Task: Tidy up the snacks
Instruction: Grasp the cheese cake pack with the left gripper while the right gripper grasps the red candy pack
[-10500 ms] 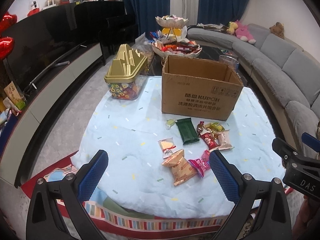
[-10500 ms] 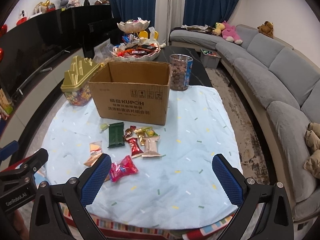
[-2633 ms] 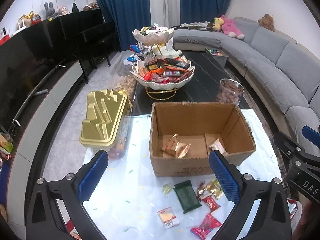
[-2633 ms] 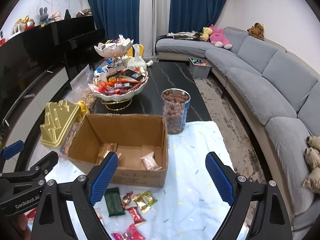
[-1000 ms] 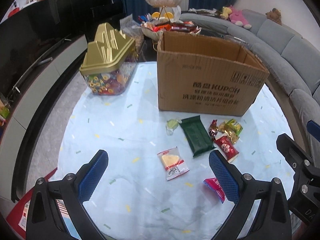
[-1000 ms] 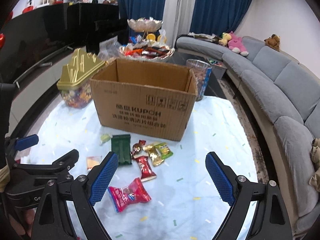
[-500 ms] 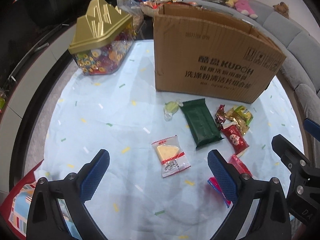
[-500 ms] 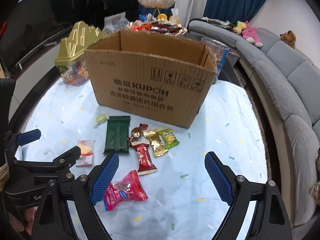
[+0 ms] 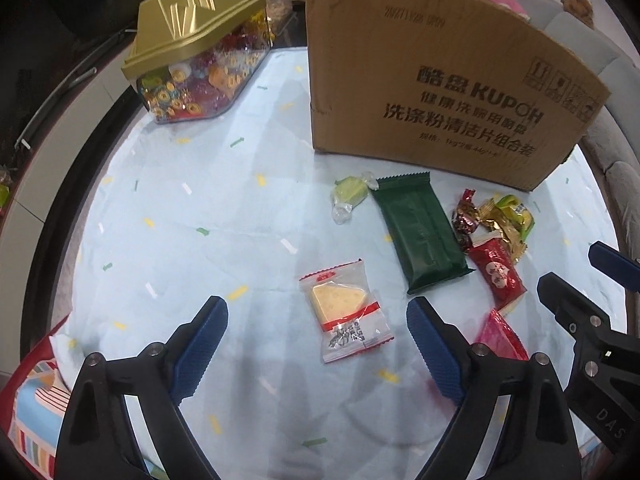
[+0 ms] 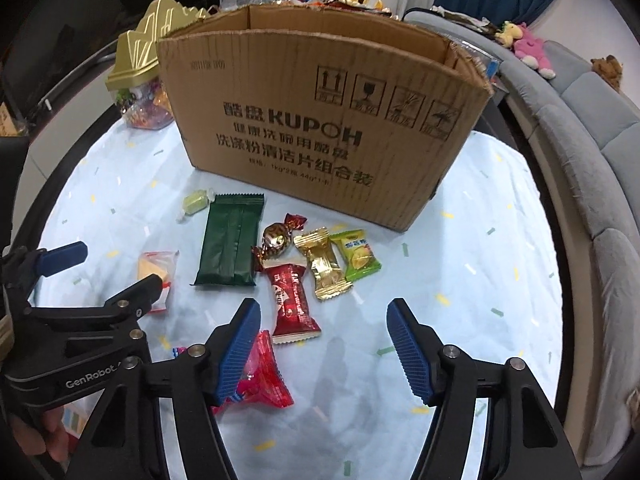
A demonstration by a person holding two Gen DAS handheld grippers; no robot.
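Observation:
Loose snacks lie on a pale blue cloth in front of a cardboard box point(image 9: 440, 92) point(image 10: 320, 128). My left gripper point(image 9: 318, 344) is open, low over a clear packet with a yellow wedge point(image 9: 344, 308) that lies between its fingers. A dark green bar point(image 9: 420, 236) point(image 10: 232, 240), a pale green candy point(image 9: 350, 194), a red packet point(image 10: 292, 300), gold point(image 10: 322, 264) and lime point(image 10: 356, 254) sweets lie nearby. My right gripper point(image 10: 322, 344) is open, just below the red packet. A pink packet point(image 10: 260, 380) lies under its left finger point(image 10: 236, 352).
A clear candy tub with a gold lid point(image 9: 196, 40) point(image 10: 140, 64) stands left of the box. A grey sofa point(image 10: 592, 152) curves along the right. The table's dark round edge point(image 9: 52, 208) runs on the left, with a striped cloth point(image 9: 28, 412) below it.
Both grippers have come down from above the box and moved closer to the snacks on the cloth. The left now straddles the yellow wedge packet; the right nears the red packet.

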